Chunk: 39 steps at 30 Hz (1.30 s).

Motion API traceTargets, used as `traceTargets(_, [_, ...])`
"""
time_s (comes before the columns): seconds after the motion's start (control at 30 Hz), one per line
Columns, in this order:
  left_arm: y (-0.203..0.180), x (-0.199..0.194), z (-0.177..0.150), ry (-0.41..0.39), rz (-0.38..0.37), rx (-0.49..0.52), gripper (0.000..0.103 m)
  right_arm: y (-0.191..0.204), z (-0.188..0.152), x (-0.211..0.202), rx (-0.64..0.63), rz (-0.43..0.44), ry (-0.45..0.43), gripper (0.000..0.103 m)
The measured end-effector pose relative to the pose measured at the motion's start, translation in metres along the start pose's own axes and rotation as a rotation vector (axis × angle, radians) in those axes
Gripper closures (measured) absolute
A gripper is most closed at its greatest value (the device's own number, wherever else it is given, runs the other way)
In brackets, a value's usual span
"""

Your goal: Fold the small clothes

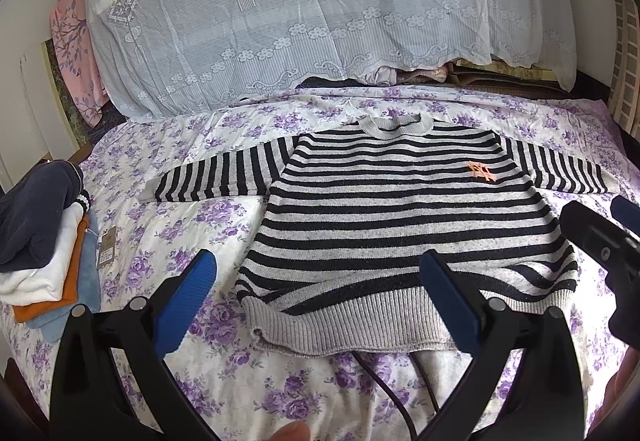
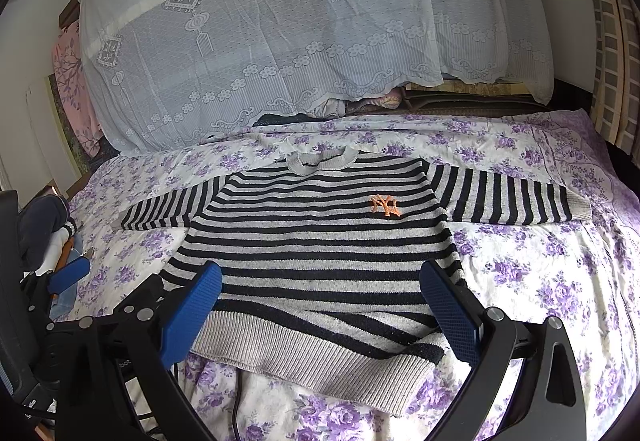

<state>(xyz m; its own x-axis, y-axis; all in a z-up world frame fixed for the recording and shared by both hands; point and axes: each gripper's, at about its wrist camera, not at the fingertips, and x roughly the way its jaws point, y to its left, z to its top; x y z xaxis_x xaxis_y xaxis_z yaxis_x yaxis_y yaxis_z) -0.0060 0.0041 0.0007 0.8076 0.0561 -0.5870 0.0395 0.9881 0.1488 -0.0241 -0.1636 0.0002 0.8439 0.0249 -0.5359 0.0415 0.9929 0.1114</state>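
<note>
Sweater (image 1: 400, 225) lies flat just beyond both wide-open, empty tools (image 1: 320, 305) (image 2: 324, 313).

The only sign that could be made out was an orange embroidered emblem (image 2: 385, 205) on the chest of the striped sweater (image 2: 320, 261), which lay spread flat on the bed (image 2: 560, 301). The emblem looked like interlocked letters, perhaps an "N" and a "Y", though the stitching was too coarse to read with certainty. In the left wrist view the same emblem (image 1: 482, 172) showed only as an orange tangle. A small brown hang tag (image 1: 107, 248) lay on the bed near its left edge, just beside a stack of folded clothes (image 1: 44, 253); whatever was printed on it was too small to read.
</note>
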Motion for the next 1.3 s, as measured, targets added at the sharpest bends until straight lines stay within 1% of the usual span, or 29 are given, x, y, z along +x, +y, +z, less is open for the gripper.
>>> traceTargets(1.1, [0.0014, 0.0004, -0.0027, 0.002, -0.006, -0.003, 0.004, -0.0009, 0.0, 0.0005, 0.001, 0.001, 0.001, 0.003])
traceTargets(1.3, [0.0012, 0.0019, -0.0059, 0.005, -0.006, -0.005, 0.004, -0.0042, 0.0042, 0.0014, 0.002, 0.0, 0.002, 0.003])
